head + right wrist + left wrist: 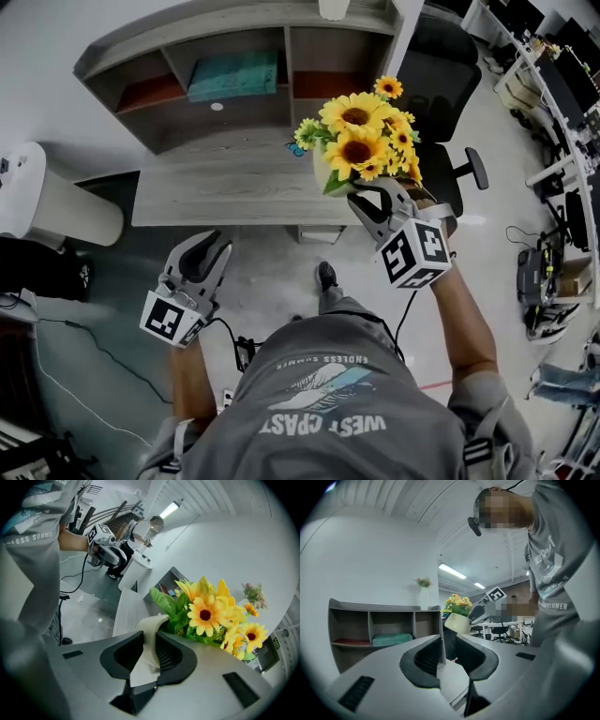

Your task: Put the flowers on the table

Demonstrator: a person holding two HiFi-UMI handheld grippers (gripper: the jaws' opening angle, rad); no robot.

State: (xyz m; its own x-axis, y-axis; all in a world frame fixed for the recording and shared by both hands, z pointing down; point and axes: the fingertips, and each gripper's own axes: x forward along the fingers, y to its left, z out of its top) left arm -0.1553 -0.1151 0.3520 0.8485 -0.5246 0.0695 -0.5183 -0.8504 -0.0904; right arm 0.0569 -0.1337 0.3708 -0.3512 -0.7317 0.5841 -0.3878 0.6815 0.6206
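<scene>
A bunch of yellow sunflowers [361, 141] stands in a pale vase [323, 171], held in the air over the right end of the grey table [216, 187]. My right gripper [375, 199] is shut on the vase's rim. In the right gripper view the vase wall [152, 625] sits pinched between the pads at my right gripper [150, 656], with the flowers [211, 613] just beyond. My left gripper [202, 251] hangs low in front of the table, its jaws slightly apart and empty. The left gripper [448, 651] view shows the flowers [458, 603] off to the right.
A grey shelf unit [281, 42] rises at the table's back and holds a teal cloth [234, 75]. A black office chair [441, 94] stands right of the table. A white rounded object [56, 202] lies to the left. Cables [103, 352] run across the floor.
</scene>
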